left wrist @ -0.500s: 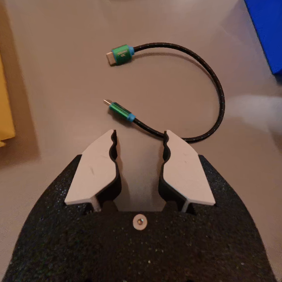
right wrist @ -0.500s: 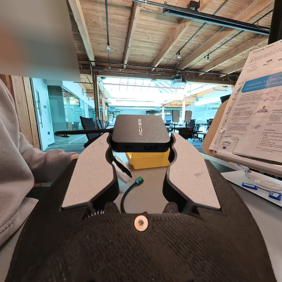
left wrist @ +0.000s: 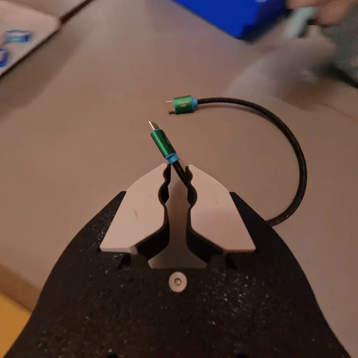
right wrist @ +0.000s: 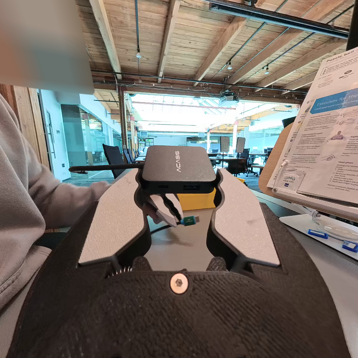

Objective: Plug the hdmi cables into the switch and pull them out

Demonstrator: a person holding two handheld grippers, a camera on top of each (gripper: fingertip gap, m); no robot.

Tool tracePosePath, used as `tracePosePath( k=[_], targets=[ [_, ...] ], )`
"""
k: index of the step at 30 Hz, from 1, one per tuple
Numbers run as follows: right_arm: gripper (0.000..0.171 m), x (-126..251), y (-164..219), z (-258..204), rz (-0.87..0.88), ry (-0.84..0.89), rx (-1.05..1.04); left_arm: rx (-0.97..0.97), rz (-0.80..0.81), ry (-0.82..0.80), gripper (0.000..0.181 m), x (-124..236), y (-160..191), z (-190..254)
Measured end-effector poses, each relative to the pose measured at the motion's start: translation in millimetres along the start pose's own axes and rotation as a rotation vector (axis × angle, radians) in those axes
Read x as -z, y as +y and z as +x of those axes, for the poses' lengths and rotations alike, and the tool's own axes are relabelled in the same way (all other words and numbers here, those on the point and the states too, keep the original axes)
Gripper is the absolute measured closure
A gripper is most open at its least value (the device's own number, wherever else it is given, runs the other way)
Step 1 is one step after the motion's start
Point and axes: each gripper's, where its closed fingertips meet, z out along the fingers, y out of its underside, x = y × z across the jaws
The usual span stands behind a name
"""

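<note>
HDMI cable [left wrist: 298, 160] is pinched by the left claw [left wrist: 177, 166] on the braid just behind the near green plug [left wrist: 163, 142], which juts forward, tilted up off the desk [left wrist: 77, 135]. From there the cable loops right and back to a second green plug [left wrist: 182, 105] lying flat. The right claw [right wrist: 179, 175] is clamped on the sides of the black switch [right wrist: 178, 164], held above the desk with its ports facing the camera; the left claw and plug show below it. Nothing is plugged in yet. Next, probably: lift the plug, square it to a matching port, push straight; a grip this far back may let it wobble.
</note>
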Motion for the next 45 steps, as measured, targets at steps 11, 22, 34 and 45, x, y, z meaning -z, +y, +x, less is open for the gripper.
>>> tracePosePath(
  k=[11, 22, 34, 45],
  targets=[
    [0.099, -5, 11, -4, -0.048, -0.010, 0.025, -0.280, -0.077, -0.117, 0.146, -16, 3, -16],
    [0.099, -6, 19, -4, -0.084, -0.019, 0.029, -0.850, -0.189, -0.038, 0.137, -11, 20, 6],
    [0.099, -6, 19, -5, -0.089, -0.024, 0.031, -0.575, -0.284, -0.173, 0.160, -41, 8, -16],
    [0.099, -7, 21, -8, -0.102, -0.036, 0.038, -0.389, -0.229, -0.152, 0.144, -34, -6, -20]
  ],
)
